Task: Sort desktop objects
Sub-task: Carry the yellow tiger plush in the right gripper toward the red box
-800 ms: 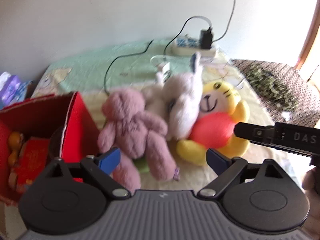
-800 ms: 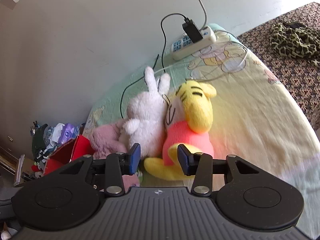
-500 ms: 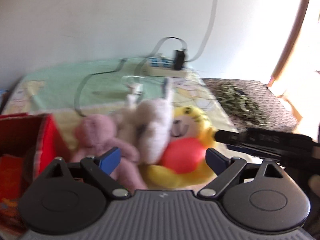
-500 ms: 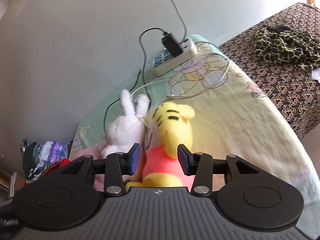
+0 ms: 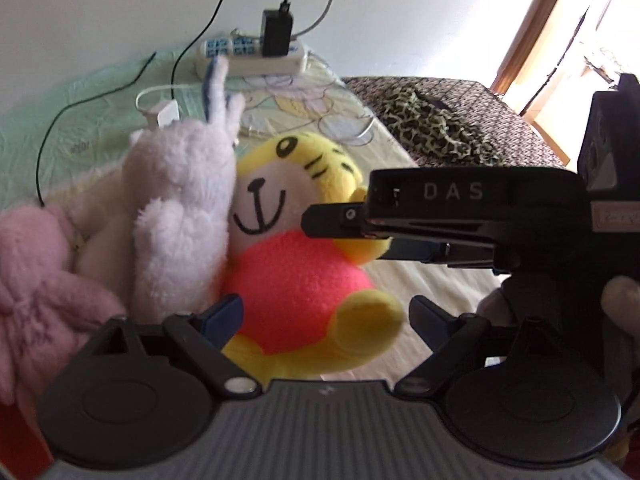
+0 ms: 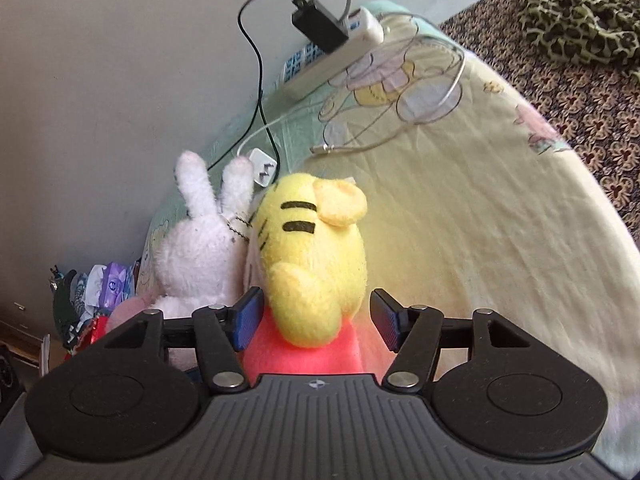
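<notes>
Sitting on the bedsheet (image 6: 480,216), a yellow tiger toy (image 6: 312,248) in a pink shirt leans against a white rabbit toy (image 6: 200,248); the right gripper (image 6: 316,320) straddles its arm, jaws apart, and the left gripper (image 5: 324,316) gapes wide at its belly

The right gripper (image 6: 315,322) holds its fingers spread on either side of the yellow tiger plush (image 6: 316,256), not touching it. The left gripper (image 5: 326,318) is likewise spread wide before the plush's legs.
</notes>
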Motion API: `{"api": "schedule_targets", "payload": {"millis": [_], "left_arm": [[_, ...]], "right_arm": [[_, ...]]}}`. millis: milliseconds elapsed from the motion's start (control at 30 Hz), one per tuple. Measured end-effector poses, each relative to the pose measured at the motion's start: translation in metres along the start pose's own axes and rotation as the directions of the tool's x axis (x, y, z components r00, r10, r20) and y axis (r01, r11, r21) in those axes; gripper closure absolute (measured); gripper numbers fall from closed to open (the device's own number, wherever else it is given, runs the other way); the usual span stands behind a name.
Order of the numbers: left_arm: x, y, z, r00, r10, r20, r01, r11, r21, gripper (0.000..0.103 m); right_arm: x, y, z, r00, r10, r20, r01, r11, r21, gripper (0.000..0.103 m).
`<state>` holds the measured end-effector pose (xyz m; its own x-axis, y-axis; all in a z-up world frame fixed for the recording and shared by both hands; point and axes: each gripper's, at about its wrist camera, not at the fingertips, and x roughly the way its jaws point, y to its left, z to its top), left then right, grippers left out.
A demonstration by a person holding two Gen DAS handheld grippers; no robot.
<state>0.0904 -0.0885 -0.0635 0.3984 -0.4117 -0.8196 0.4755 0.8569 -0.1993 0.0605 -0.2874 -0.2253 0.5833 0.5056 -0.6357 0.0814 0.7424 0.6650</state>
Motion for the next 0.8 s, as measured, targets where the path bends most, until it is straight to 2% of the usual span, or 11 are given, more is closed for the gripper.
{"api": "schedule_targets", "payload": {"millis": [100, 200, 367, 533, 600, 800], "left_arm": [[0.015, 0.01, 0.004, 1.0, -0.006, -0.029, 0.005, 1.0, -0.026, 0.012], [0.021, 0.012, 0.003, 1.0, 0.001, -0.031, -0.002, 1.0, -0.022, 0.012], [0.014, 0.008, 0.002, 1.0, -0.011, -0.013, 0.011, 1.0, -0.008, 0.013], [0.011, -0.001, 0.0, 1.0, -0.027, -0.008, 0.027, 0.999, 0.02, 0.014], [0.008, -0.006, -0.002, 0.999, -0.044, -0.015, 0.045, 0.999, 0.026, 0.018], [-0.002, -0.027, -0.012, 0.994, -0.103, -0.029, 0.105, 0.993, 0.057, 0.021]], "right_arm": [[0.007, -0.004, 0.002, 0.997, 0.065, -0.04, -0.064, 0.998, 0.02, 0.041], [0.013, -0.003, 0.003, 0.995, 0.085, -0.055, -0.086, 0.996, -0.006, 0.05], [0.01, -0.01, 0.004, 0.989, 0.139, -0.054, -0.138, 0.99, 0.022, 0.062], [-0.002, -0.011, 0.004, 0.992, 0.114, -0.048, -0.114, 0.993, 0.012, 0.065], [-0.01, -0.01, 0.002, 0.996, 0.086, -0.038, -0.086, 0.996, -0.006, 0.065], [-0.036, -0.009, -0.01, 1.0, 0.002, -0.024, -0.003, 1.0, -0.02, 0.065]]}}
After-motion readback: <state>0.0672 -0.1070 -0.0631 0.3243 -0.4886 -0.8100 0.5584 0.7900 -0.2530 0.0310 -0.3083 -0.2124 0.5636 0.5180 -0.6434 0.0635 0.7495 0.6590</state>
